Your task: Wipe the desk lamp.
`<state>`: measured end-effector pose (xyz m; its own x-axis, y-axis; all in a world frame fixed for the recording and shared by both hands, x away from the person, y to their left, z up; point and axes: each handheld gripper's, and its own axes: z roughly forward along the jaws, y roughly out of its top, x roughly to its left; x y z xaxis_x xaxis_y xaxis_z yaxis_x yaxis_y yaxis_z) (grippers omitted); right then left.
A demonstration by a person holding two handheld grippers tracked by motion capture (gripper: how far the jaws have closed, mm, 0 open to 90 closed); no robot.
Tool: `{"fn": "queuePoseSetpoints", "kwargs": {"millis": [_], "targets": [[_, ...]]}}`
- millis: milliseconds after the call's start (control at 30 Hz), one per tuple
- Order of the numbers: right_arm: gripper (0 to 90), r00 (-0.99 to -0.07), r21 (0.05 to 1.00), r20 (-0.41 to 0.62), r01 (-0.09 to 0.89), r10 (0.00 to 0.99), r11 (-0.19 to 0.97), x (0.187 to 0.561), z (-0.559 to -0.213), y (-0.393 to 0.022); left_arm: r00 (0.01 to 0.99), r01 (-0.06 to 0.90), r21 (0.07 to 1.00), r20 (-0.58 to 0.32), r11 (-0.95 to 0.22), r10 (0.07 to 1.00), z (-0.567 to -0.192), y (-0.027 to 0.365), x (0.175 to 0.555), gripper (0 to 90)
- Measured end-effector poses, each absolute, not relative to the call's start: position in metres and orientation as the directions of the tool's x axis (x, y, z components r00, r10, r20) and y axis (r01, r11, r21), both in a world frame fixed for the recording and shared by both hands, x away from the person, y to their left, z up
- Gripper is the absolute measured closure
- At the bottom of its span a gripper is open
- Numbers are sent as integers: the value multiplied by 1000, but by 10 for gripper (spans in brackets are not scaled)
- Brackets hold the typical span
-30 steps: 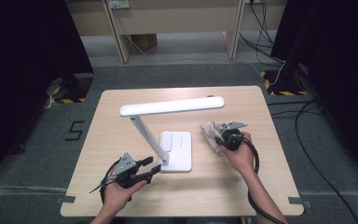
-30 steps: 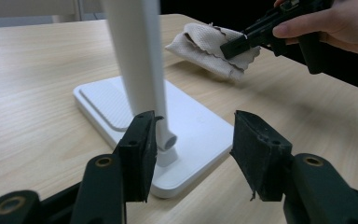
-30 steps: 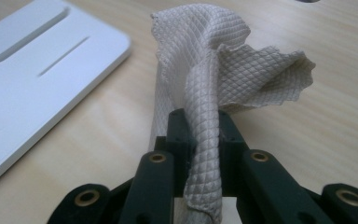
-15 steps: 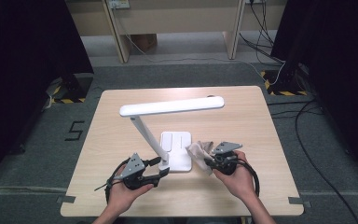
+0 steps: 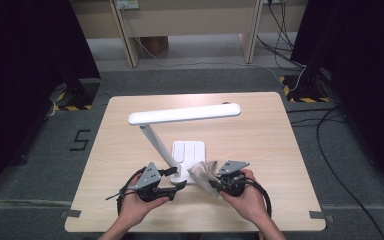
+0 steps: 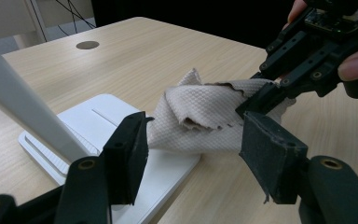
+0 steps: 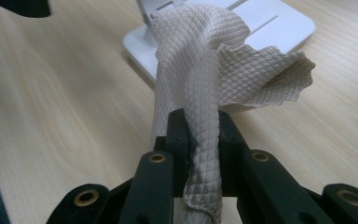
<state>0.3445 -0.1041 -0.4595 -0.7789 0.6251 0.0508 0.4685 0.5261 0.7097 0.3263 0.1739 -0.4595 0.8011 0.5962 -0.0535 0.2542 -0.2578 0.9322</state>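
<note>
A crumpled beige cloth hangs at the front corner of the white desk lamp's base. My right gripper is shut on it, and the right gripper view has the cloth pinched between the two jaws of that gripper. My left gripper points at the cloth from the left, beside the lamp's stem. Its jaws have just been opening and stand wide apart. In the left gripper view the cloth lies just ahead of the gap of my left gripper, with neither pad pressing on it.
The lamp's long white head hangs over the middle of the wooden table on a slanted stem. A round cable hole sits in the tabletop at the back. Dark curtains stand on both sides of the table and cables trail on the floor at the right.
My right hand has carried the cloth from the right of the lamp base to its front corner, close to my left gripper. The left gripper's jaws have spread wider.
</note>
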Motion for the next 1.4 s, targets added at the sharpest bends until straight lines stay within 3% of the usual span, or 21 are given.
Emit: {"fn": "queuePoseSetpoints", "kwargs": {"millis": [433,567,1033,1267,1400], "targets": [[798,-818,713,55,433,572,551,337,-455,-93,815,232,930,-25,-285,579,-458,171,328,372],[797,-849,727,103,420,519,543,335,-451,-89,835,225,928,-28,-295,550,-458,170,330,347],[797,-912,737,109,342,396,584,333,-441,-79,893,187,901,10,-392,450,-462,170,330,320],[796,-920,749,124,332,372,573,333,-435,-77,913,166,881,34,-444,407,-467,169,329,371],[797,-925,761,134,325,355,562,332,-433,-75,917,147,879,52,-455,397,-467,170,328,451]]}}
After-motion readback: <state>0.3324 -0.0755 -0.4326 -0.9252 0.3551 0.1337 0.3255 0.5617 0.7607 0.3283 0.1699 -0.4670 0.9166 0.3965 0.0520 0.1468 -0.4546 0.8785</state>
